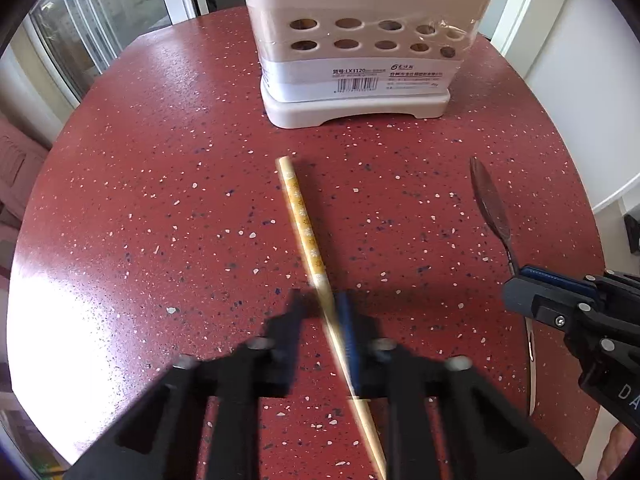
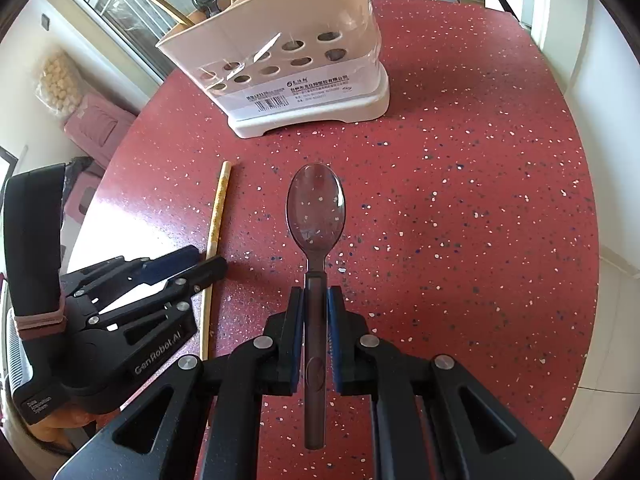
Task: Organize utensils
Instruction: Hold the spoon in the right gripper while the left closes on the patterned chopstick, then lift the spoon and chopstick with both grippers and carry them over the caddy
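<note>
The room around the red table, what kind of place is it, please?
Probably a home dining or kitchen corner. A red speckled table carries a cream utensil holder already holding spoons and chopsticks, and glass doors stand behind it. A loose chopstick and spoon suggest household tidying.

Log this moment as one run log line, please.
left claw: shut on chopstick | right claw: shut on spoon | holder: upright on table
</note>
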The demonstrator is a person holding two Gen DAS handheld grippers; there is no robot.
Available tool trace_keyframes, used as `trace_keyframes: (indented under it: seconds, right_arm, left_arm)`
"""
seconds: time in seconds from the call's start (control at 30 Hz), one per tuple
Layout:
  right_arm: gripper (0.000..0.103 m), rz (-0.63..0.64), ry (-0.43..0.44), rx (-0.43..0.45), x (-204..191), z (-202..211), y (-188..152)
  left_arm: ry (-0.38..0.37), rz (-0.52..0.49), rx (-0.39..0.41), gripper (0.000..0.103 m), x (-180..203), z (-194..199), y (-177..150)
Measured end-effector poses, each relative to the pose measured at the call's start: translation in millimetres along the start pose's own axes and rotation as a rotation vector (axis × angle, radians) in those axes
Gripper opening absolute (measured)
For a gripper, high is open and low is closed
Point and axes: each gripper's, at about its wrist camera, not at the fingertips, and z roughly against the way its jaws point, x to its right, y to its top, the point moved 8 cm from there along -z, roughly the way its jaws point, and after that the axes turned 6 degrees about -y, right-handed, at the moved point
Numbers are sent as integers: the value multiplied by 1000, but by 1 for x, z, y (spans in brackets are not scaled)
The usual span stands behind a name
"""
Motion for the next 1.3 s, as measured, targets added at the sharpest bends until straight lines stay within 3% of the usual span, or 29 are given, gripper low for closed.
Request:
trace_keyframes:
  seconds: [0.2, 0.5, 0.93, 1.13, 1.3]
  right_arm:
    - [12, -3, 1, 0, 2, 1, 0]
    - [12, -1, 22, 17, 2, 5, 2]
    - [13, -17, 96, 107, 6, 39, 18]
    - [13, -12, 132, 167, 5, 64, 34]
    - [13, 5, 151, 237, 5, 88, 57]
  left_arm:
    - [-18, -30, 63, 37, 7, 7, -9]
    - [-22, -95, 230, 37, 27, 44, -13]
    - [-33, -80, 389, 37, 22, 86, -2]
    - [-62, -55, 463, 37, 21, 109, 13]
    - [-109, -20, 554, 37, 16, 140, 45]
